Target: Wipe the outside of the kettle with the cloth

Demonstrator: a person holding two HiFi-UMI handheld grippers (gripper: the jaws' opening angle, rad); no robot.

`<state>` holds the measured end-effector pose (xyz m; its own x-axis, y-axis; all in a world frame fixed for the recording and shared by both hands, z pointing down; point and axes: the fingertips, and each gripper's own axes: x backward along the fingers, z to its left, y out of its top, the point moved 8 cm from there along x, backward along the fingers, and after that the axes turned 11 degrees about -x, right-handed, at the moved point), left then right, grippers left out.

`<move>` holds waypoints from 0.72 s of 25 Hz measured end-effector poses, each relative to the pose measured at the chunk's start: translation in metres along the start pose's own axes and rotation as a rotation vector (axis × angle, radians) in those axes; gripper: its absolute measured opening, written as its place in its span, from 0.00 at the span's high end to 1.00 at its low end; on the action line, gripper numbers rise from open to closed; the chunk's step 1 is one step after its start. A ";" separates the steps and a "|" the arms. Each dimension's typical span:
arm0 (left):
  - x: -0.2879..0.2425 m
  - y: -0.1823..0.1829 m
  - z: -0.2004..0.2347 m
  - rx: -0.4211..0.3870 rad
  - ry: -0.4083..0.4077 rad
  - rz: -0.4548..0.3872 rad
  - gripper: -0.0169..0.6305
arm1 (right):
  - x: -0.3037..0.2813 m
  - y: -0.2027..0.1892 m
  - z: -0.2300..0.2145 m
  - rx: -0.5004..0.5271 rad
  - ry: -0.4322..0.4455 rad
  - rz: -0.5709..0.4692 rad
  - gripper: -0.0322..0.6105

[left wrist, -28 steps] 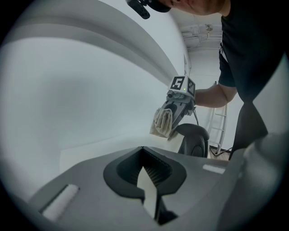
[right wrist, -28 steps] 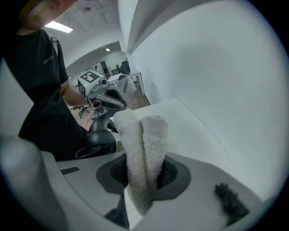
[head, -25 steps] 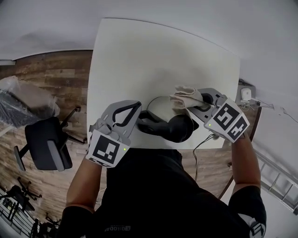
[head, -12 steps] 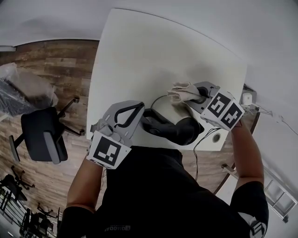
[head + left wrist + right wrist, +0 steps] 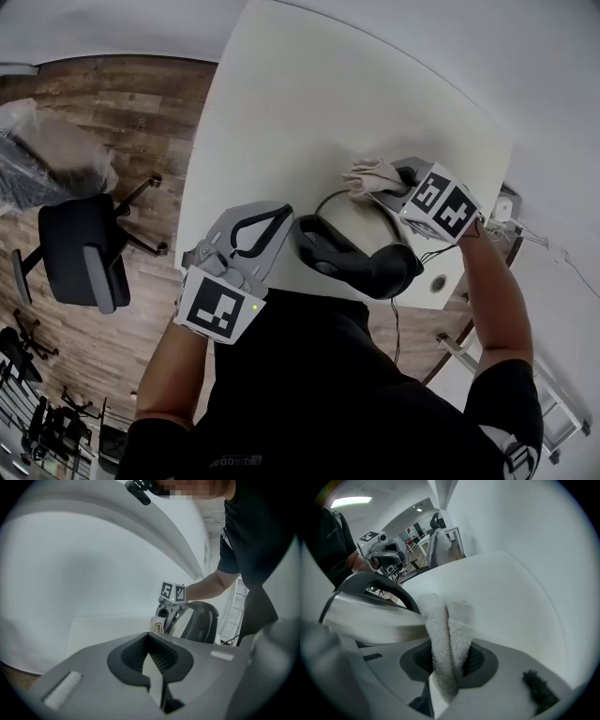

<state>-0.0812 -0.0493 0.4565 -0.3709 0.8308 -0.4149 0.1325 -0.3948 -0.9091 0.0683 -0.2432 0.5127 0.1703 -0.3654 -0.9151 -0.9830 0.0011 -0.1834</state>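
Kettle (image 5: 375,272), brushed-steel body with black handle and lid, sits at the near edge of the white tabletop (image 5: 281,112). Right claw (image 5: 380,187) pinches a folded white terry cloth (image 5: 373,173) at the kettle's side. Left claw (image 5: 258,230) is pressed together, empty, beside the kettle. Shirt print unreadable.

White table (image 5: 309,103) w/ rounded corners, on a wood-plank floor (image 5: 141,112). Black office chair (image 5: 80,267) is off to its left, not touching, and there's sth wrapped in clear plastic (image 5: 47,164) just past the chair, can't tell what tbh. Round cable hole (image 5: 437,280) near the table's front edge, w/ a thin cable (image 5: 392,328) hanging below. Metal ladder (image 5: 562,422) at bottom right.
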 end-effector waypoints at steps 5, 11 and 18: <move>0.004 -0.006 -0.002 0.024 0.016 0.004 0.96 | -0.022 -0.003 -0.010 -0.008 0.013 0.046 0.80; 0.008 -0.011 -0.004 0.036 0.029 0.009 0.96 | -0.036 -0.006 -0.021 -0.017 0.006 0.075 0.80; 0.013 -0.013 -0.004 0.040 0.041 0.005 0.96 | -0.044 -0.006 -0.025 -0.030 0.006 0.089 0.80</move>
<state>-0.0839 -0.0320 0.4627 -0.3321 0.8439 -0.4214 0.0968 -0.4139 -0.9051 0.0648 -0.2508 0.5628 0.0819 -0.3704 -0.9253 -0.9959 0.0055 -0.0903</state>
